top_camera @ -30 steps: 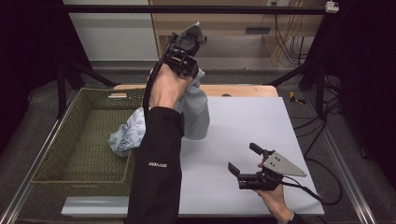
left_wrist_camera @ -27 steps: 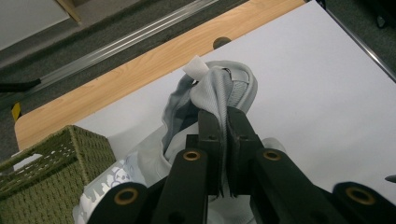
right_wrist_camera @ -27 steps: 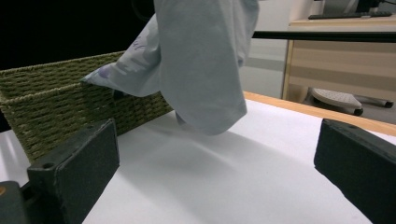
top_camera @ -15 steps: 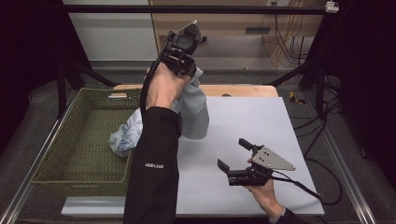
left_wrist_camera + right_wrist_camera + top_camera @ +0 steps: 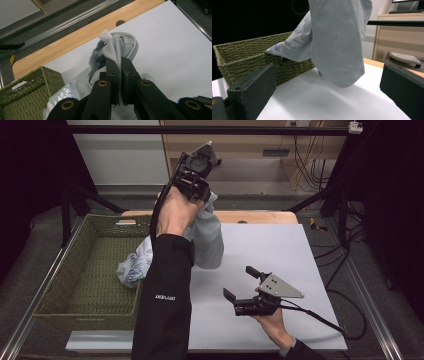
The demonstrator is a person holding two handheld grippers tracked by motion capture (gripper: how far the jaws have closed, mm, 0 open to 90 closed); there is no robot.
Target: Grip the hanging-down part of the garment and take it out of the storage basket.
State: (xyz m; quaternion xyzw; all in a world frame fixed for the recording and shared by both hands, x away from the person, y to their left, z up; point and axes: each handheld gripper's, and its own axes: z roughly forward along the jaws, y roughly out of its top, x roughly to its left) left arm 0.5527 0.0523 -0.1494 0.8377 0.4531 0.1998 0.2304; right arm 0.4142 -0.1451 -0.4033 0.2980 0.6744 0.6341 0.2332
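A white worktop [image 5: 280, 255] with a wooden strip along its far edge stands in a dim room, with dark floor, cables and pale cabinets behind it. A green woven basket [image 5: 90, 270] sits at the worktop's left side.

The left gripper [image 5: 196, 172] is raised high above the far part of the worktop, near the basket's far right corner. Its fingers [image 5: 112, 72] are pressed together on a fold of a pale grey garment [image 5: 207, 237], close to the collar, where a small white label [image 5: 105, 35] sticks up. The cloth is pinched tight between the two black fingers in the left gripper view. From that grip the garment hangs down: its lower end reaches the worktop just beside the basket, and a printed part of it [image 5: 134, 267] trails over the basket's right rim and lies inside. In the right gripper view the hanging cloth's rounded bottom edge meets the white surface, with the basket wall just behind it.

The right gripper [image 5: 240, 285] is low over the near part of the worktop, to the right of the garment and apart from it. Its fingers [image 5: 252, 87] stand wide apart and hold nothing; they point towards the hanging cloth and the basket.
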